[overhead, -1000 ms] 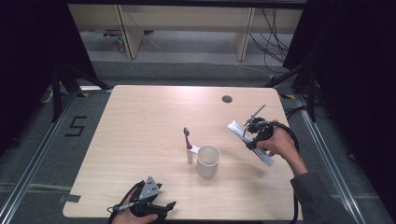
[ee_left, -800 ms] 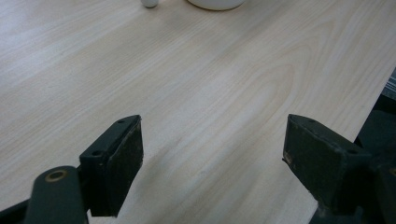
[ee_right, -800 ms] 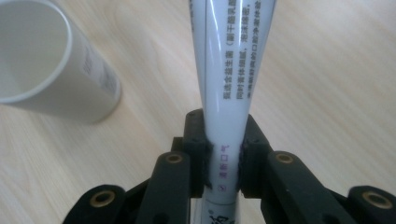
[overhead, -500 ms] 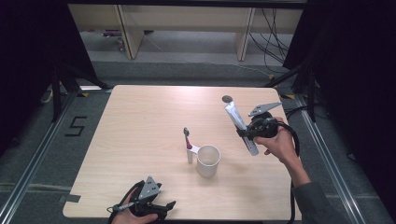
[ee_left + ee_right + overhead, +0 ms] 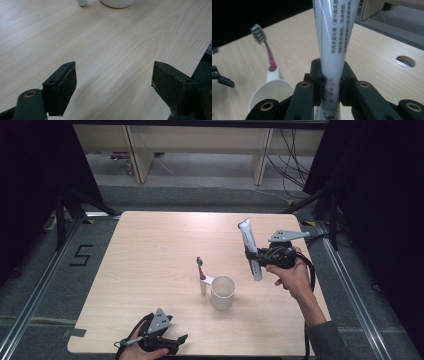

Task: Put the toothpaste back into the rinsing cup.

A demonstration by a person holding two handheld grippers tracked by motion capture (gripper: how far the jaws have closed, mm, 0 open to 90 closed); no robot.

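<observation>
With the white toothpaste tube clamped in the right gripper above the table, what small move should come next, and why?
Probably carry the white toothpaste tube leftward over the white cup. The right gripper is shut on the tube, holding it roughly upright in the air to the right of the cup, whose side holder carries the pink-necked toothbrush. The cup's mouth looks free. The left gripper rests open at the near edge.

Counter (image 5: 150,270): a cup (image 5: 223,292) is stood near its middle, toward 5 o'clock. A toothbrush (image 5: 201,275) is set upright in a holder joined to the cup at its 9 o'clock side. A tube (image 5: 249,247) is held off the counter at 2 o'clock from the cup, clamped upright in the right claw (image 5: 255,256). The left claw (image 5: 175,340) is placed at the counter's 6 o'clock edge, at 7 o'clock from the cup, with nothing between its jaws. A round hole (image 5: 405,61) is found in the counter beyond the tube.
</observation>
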